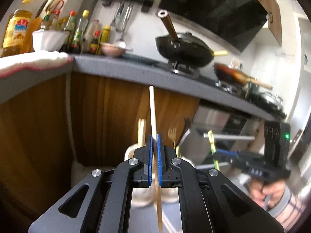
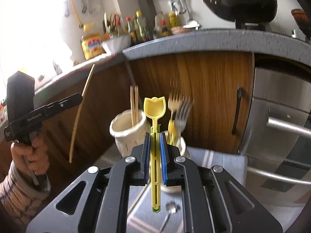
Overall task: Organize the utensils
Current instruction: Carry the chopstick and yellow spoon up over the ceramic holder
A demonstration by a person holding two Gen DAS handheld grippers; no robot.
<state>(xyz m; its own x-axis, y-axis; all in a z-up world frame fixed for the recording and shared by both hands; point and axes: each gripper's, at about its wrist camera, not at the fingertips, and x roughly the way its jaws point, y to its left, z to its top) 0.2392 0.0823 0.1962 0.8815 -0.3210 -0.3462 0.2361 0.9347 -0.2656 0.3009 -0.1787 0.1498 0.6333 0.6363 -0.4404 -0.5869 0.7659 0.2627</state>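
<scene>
A: Utensils, quick status. Left claw [image 1: 155,141] is closed tight on a single chopstick [image 1: 152,112], stick pointing up and away, well above the cups.

B: Right one?

A: Right claw [image 2: 155,141] is clamped on a yellow spoon [image 2: 155,108], bowl end up, handle running back between the blue pads [image 2: 163,155]. Held in the air just in front of the cups, not inside either.

B: What's sorted already?

A: Two pale cups on a grey striped cloth [image 2: 213,161]. The left cup [image 2: 126,130] has a pair of chopsticks [image 2: 134,104] standing in it. The right cup [image 2: 181,145] has forks [image 2: 179,108], a gold one and a silver one, blurred, plus a yellowish handle I can't identify.

B: So partly done.

A: My read, yes, somewhere past the middle. Both held pieces have yet to go into a cup. Chopstick probably belongs with the pair in the left cup. Spoon's slot I can't tell, no obvious spoon cup.

B: Anything left lying around?

A: A thin metal piece with a small round end [image 2: 171,210] lies on the cloth below the right claw, probably another utensil to sort. A slim pale stick shows low in the left view, too blurred to call. Kitchen desk [image 1: 136,69] behind holds bottles and pans, not part of this.
</scene>
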